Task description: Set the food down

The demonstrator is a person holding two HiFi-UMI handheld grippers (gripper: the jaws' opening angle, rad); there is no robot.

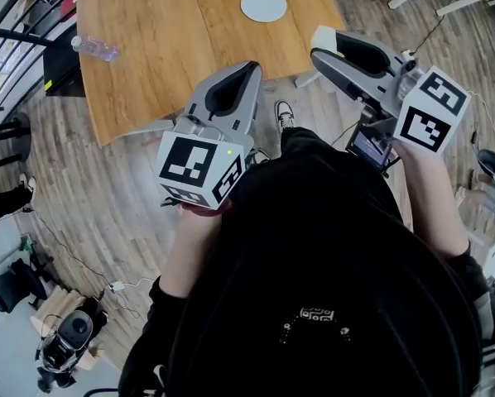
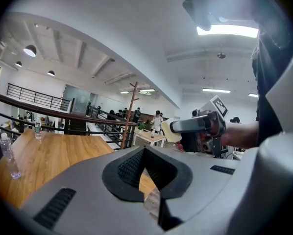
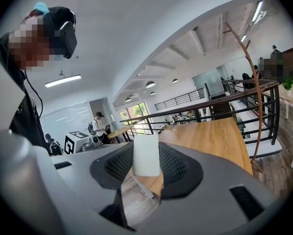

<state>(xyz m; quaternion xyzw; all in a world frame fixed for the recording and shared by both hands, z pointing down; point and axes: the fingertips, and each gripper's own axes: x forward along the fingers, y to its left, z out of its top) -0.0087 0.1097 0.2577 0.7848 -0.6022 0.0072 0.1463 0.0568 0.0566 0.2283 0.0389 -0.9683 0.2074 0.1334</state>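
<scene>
Where the head view looks down, the table fills the upper left, with the plate at top centre and a bottle near its left edge. The left gripper is mid-frame. The right gripper is upper right, with the food at its tip by the table's corner, apart from the plate.

Left gripper view: jaws pressed together, empty.

Right gripper view: jaws pinch the pale block upright.

Risk, as judged: opening here, so near the edge, could drop it to the floor. A jolt might tilt it in the pads.
</scene>
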